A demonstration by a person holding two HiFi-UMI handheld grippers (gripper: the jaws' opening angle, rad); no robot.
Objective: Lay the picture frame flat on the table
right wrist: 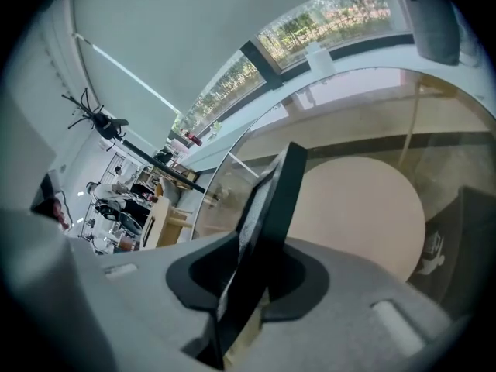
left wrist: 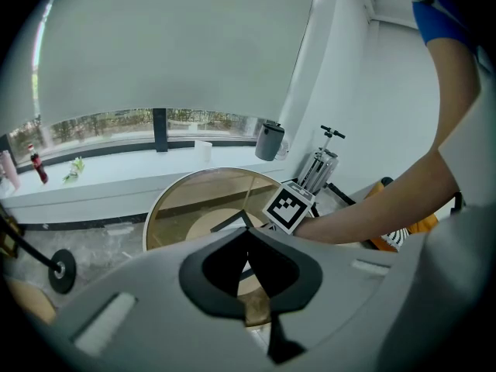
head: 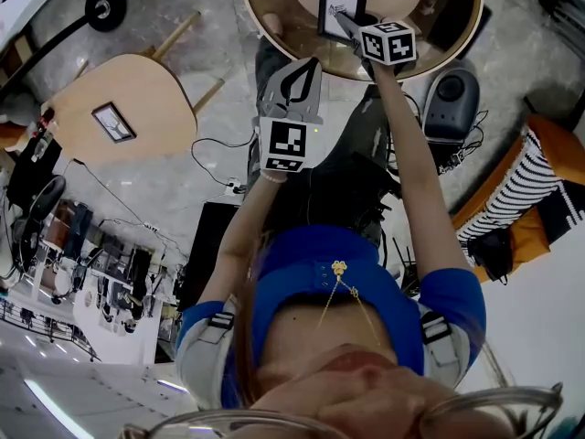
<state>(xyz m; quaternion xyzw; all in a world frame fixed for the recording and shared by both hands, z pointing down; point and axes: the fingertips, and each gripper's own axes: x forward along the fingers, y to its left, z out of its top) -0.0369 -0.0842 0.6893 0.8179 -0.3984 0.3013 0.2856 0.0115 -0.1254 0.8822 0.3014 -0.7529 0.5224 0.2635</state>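
A black picture frame (head: 341, 7) with a white picture is on the round glass table (head: 457, 48) at the top of the head view, its face turned up toward me. My right gripper (head: 347, 21) reaches in from the frame's near right side. In the right gripper view the frame (right wrist: 271, 200) runs edge-on between the jaws, with no gap showing at the pads. My left gripper (head: 313, 64) hangs short of the table's near rim, shut and holding nothing. The left gripper view looks over its closed jaws at the table (left wrist: 167, 196).
A light wooden side table (head: 151, 85) with a second small frame (head: 114, 122) stands at the left. A dark rounded device (head: 452, 99) and cables lie on the floor at the right of the glass table. A striped orange seat (head: 535, 186) is further right.
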